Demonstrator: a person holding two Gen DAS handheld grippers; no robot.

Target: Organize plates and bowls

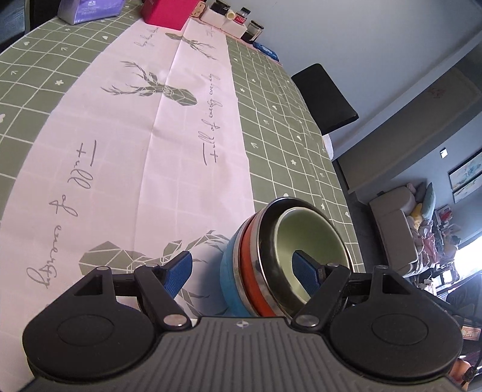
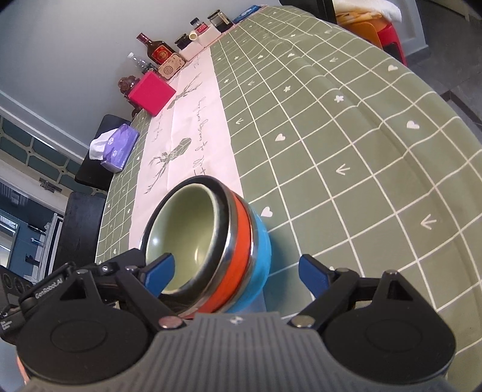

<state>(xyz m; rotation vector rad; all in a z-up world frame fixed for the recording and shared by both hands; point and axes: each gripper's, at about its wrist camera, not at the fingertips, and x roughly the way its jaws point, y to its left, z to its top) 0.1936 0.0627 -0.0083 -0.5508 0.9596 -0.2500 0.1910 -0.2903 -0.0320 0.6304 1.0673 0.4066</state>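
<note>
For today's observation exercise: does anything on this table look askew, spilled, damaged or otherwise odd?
Nothing stands out. The bowl stack sits neatly nested: green inside steel, then orange, then blue at the bottom. No spill or damage shows on the tablecloth. Both grippers, left and right, are open astride its rim.

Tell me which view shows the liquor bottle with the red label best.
The right wrist view. There the liquor bottle stands fully in frame at the table's far end, by the wall, behind the pink box. The left wrist view does not show it: the frame cuts off above its pink box.
</note>
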